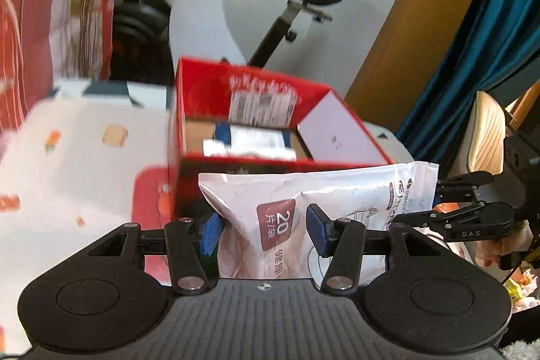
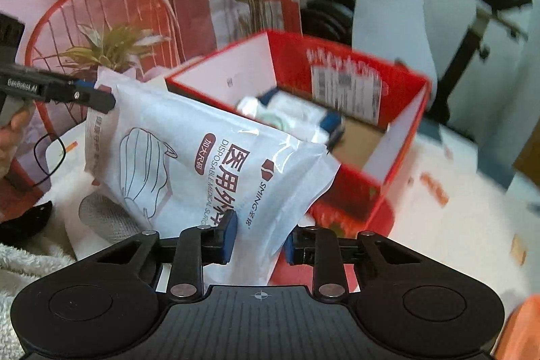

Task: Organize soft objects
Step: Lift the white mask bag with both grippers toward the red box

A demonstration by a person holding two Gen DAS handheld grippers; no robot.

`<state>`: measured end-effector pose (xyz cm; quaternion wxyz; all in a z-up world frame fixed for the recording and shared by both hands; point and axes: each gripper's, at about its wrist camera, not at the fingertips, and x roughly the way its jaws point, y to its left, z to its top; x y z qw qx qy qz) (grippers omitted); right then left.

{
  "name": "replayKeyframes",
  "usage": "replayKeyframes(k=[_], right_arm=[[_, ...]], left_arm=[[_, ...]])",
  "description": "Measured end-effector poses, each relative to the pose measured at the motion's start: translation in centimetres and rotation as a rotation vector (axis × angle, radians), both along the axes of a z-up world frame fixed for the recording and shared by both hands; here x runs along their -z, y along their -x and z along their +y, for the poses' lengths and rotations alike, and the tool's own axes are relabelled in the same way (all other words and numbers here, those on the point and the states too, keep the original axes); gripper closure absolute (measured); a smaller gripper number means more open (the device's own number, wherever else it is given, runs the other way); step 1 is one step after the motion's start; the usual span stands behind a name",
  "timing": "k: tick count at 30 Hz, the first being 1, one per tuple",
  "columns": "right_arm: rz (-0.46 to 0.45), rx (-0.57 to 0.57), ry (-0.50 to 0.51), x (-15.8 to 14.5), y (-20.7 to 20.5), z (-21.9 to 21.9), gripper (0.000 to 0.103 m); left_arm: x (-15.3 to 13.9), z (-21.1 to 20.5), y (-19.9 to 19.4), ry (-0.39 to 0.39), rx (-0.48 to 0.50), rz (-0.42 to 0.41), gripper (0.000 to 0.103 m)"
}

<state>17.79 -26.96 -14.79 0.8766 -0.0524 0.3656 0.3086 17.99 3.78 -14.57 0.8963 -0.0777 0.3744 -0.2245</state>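
Left wrist view: the left claw [image 1: 263,230] pinches one end of the white face-mask pack [image 1: 303,211], with the open red box [image 1: 270,137] just beyond it. Right wrist view: the right claw [image 2: 260,237] grips the pack's [image 2: 216,164] opposite end, the box [image 2: 337,110] ahead and to its right on the patterned surface [image 2: 455,225].

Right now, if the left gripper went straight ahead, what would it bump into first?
The left gripper already holds the white mask bag. Straight ahead, bag and gripper would probably meet the red box's near wall first, though depth is unclear.
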Motion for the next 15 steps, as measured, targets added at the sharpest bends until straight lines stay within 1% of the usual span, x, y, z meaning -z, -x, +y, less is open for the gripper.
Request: replayKeyframes(k=[5,10,11,15], right_arm=[[-0.129,-0.023,0.029,-2.8,0.1,0.6,0.08],[-0.237,-0.016,0.088,-4.2,-0.3,1.5,0.08],[-0.249,-0.006,0.097,-4.5,-0.5,1.6,0.08],[-0.247,0.019,0.085,-5.1,-1.5,1.7,0.08]], left_arm=[[-2.7,0.4,0.0,-0.013,-0.01,-0.081,0.048],[-4.1,1.2,-0.5,0.027,-0.041,-0.121,0.048],[-4.2,1.0,-0.7,0.025,-0.043,-0.127,0.048],[-4.8,0.6,-1.3,0.006,-0.055,-0.157,0.048]])
